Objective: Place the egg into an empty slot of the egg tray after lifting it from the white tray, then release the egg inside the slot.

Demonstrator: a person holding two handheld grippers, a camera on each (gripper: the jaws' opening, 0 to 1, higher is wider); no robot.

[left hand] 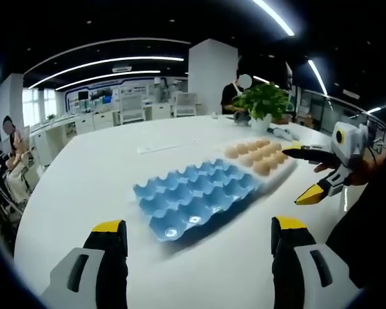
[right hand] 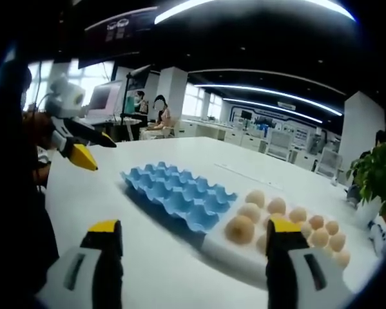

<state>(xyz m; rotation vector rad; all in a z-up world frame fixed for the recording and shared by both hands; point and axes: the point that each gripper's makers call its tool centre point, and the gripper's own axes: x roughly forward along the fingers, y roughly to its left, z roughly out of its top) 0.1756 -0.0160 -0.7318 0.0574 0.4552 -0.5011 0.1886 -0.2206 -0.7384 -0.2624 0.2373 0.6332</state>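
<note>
Eggs (right hand: pixel 239 229) on white tray (right hand: pixel 241 259) — untouched

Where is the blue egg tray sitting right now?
The blue egg tray lies on the white table, ahead of the open left gripper in the left gripper view, its far end beside the white tray of eggs.

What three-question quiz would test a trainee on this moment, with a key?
1. True or false: the blue egg tray holds several eggs.
2. Where do the eggs lie? A) in the white tray B) on the bare table C) in the blue egg tray
3. What state are the left gripper and right gripper in?

Key: 1 false, its slots look empty. 2 A. 3 open, both holding nothing.
</note>
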